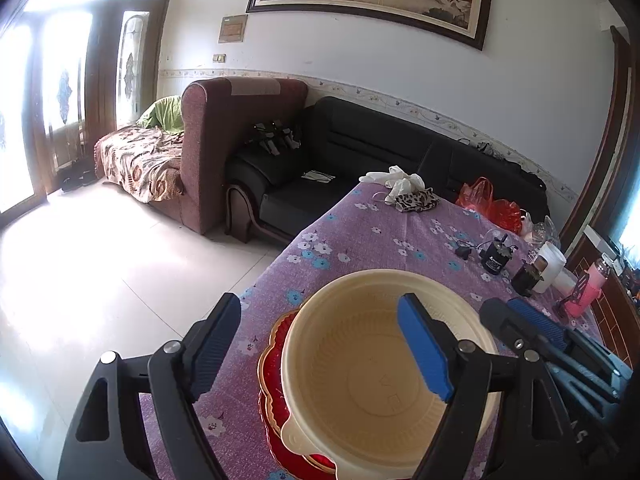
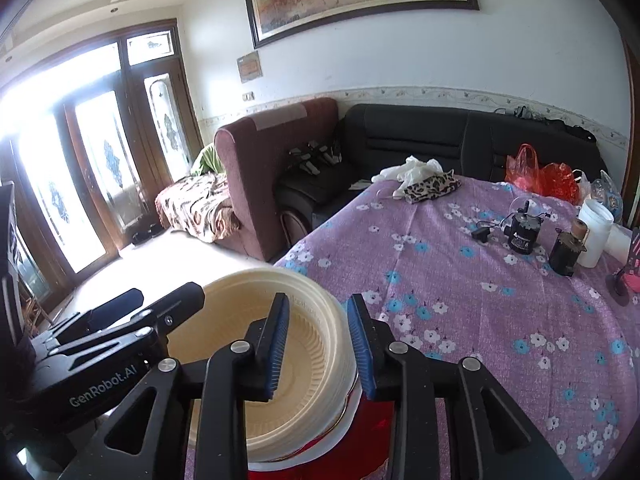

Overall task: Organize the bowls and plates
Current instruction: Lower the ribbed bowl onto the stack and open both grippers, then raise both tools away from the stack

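A cream plastic bowl [image 1: 360,364] sits on red gold-rimmed plates [image 1: 272,364] near the left edge of the table with the purple flowered cloth [image 1: 384,240]. My left gripper [image 1: 320,300] is open wide across the bowl's left wall, one finger outside and one inside, neither touching it. In the right wrist view the bowl [image 2: 240,308] looks like a nested stack resting on a red plate [image 2: 372,420]. My right gripper [image 2: 319,299] is open with the bowl's right rim between its blue pads, which stand clear of it. Each gripper also shows in the other's view: the right gripper [image 1: 502,306] and the left gripper [image 2: 168,291].
At the table's far end lie white gloves [image 2: 412,170] and a leopard-print pouch [image 2: 430,188]. Red bags [image 2: 540,176], two small black devices [image 2: 524,232], a white cup [image 2: 596,232] and a pink item [image 1: 588,284] crowd the right side. The floor drops away left of the bowl; sofas stand behind.
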A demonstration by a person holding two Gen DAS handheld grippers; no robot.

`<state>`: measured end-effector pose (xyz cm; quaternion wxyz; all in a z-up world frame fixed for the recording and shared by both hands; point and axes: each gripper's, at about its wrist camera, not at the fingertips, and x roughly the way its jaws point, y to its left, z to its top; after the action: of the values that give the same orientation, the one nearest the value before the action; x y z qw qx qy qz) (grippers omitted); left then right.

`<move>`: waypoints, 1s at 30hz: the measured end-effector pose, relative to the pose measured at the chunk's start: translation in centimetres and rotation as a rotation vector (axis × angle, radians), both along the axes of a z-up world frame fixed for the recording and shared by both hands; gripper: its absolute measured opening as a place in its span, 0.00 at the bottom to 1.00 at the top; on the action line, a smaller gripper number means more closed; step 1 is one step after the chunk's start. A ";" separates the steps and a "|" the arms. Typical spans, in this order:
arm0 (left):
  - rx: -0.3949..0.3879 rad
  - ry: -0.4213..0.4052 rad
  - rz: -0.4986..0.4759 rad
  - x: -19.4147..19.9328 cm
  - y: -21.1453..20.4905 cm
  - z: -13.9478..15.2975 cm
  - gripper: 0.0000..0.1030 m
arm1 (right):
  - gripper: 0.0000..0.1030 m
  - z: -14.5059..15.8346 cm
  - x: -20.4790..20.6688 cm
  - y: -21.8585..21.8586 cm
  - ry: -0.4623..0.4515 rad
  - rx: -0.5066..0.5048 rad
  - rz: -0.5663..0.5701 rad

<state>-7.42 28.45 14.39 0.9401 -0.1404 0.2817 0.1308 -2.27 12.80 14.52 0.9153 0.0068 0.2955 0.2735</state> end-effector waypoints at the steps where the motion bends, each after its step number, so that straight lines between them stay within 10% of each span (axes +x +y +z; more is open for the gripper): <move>1: 0.002 -0.004 0.000 -0.1 -0.1 0.1 0.78 | 0.41 0.2 -0.2 -0.3 -0.011 0.007 -0.005; 30: 0.242 -0.229 0.123 -7.6 -8.0 3.2 1.00 | 0.64 -4.4 -5.4 -10.0 0.040 0.077 -0.082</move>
<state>-15.01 20.50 17.62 0.9663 -0.0573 0.1457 0.2043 -7.64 2.79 10.13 0.9189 0.0598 0.3022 0.2466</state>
